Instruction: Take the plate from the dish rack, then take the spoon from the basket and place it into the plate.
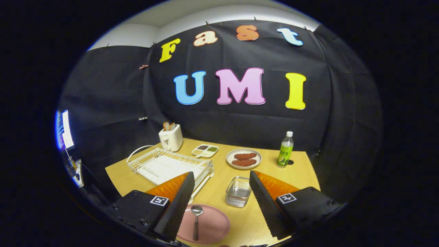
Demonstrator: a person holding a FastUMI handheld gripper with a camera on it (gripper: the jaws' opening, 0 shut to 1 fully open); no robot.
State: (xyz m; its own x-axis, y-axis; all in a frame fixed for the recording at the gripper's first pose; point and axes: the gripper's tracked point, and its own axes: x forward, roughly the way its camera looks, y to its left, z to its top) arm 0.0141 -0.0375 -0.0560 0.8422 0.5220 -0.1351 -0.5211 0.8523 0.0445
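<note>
Between the 2 fingers, low and near us, we see the pink plate (209, 224) flat on the wooden table (301, 171), partly hidden by the left finger. On the plate lies the spoon (196, 219), metal, bowl pointing away from us toward the dish rack, dark handle running back toward us; long axis roughly along the fingers. The gripper (219, 202) stands wide, holding nothing; its fingers (178, 206) are black, ribbed wedges backed in orange. Just ahead of them sits the basket (238, 192), small, clear, square, with ridged walls. The white wire dish rack (164, 164) lies beyond the left finger, holding no plate. Farther off: a white toaster (170, 137), a divided tray (205, 150), a round plate of brown food (244, 159), a green bottle (285, 150) upright. Bare tabletop lies between basket and pink plate.
</note>
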